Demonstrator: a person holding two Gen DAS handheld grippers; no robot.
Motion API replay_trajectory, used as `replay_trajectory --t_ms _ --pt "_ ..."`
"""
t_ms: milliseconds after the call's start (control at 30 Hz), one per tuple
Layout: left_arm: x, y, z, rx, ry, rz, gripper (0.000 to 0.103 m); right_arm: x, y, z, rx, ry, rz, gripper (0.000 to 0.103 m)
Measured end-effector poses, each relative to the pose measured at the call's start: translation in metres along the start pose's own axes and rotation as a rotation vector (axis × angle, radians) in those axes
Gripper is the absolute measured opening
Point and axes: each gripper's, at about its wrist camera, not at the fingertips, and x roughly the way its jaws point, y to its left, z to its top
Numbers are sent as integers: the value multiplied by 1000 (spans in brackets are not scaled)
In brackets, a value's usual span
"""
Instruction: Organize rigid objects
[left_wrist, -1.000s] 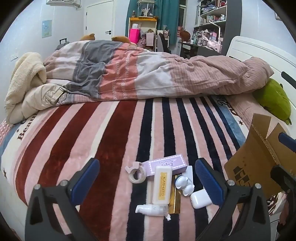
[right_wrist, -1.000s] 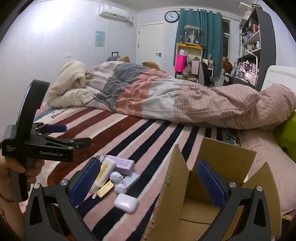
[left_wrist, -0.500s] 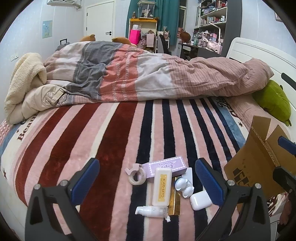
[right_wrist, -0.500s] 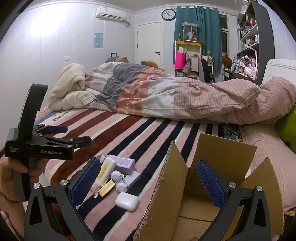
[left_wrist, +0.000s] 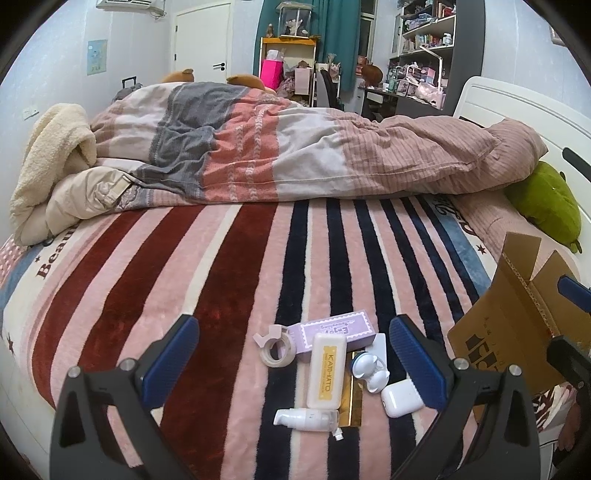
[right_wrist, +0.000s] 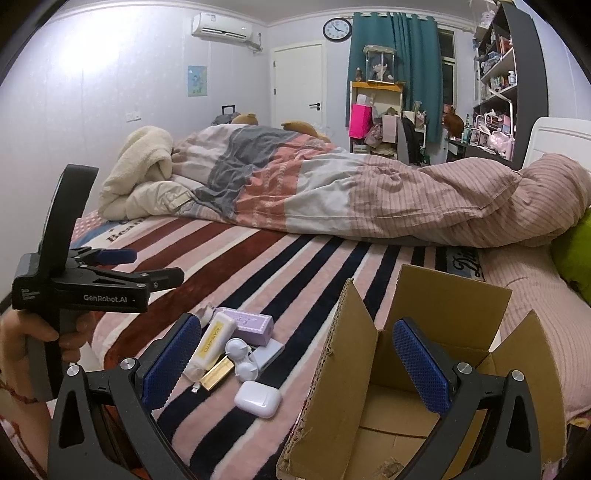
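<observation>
A pile of small objects lies on the striped blanket: a purple box (left_wrist: 334, 329), a white and yellow tube (left_wrist: 326, 370), a tape roll (left_wrist: 276, 347), a white earbud case (left_wrist: 401, 398), a small pump bottle (left_wrist: 304, 418), a gold bar (left_wrist: 355, 397) and a white round gadget (left_wrist: 367, 369). My left gripper (left_wrist: 293, 360) is open and empty, hovering just before the pile. My right gripper (right_wrist: 295, 367) is open and empty, over the near edge of the open cardboard box (right_wrist: 413, 369). The pile also shows in the right wrist view, with the earbud case (right_wrist: 258, 398) nearest.
A rumpled duvet (left_wrist: 295, 155) lies across the far half of the bed. A green plush (left_wrist: 545, 206) sits by the white headboard at right. The cardboard box (left_wrist: 517, 314) stands right of the pile. Shelves and a desk line the far wall.
Both grippers have shifted slightly; the right view has tilted up a little and the box sits lower in it. The pile has not moved.
</observation>
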Motion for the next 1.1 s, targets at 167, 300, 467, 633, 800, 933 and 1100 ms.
replay_trajectory --t_ms 167,300,467,633,800,933,1100 --pt "-2 1 -1 -2 -3 -2 103 -1 0 -1 2 0 -4 103" --pt "-2 4 0 -3 -3 -4 103 -2 0 -2 3 0 -5 103" --pt "-3 6 -1 -7 -4 2 103 -2 -1 -2 4 -1 -4 103" --pt "-4 7 -1 -9 -4 3 103 -3 0 -1 0 -1 -8 103" --pt "-4 9 -1 -10 -4 4 103 -3 -1 -2 4 0 -6 103" --pt "-4 9 -1 -10 -4 6 103 -5 0 -3 5 1 -7 103" --pt "-4 9 -1 -11 -3 5 103 -4 -1 -2 4 1 -10 103"
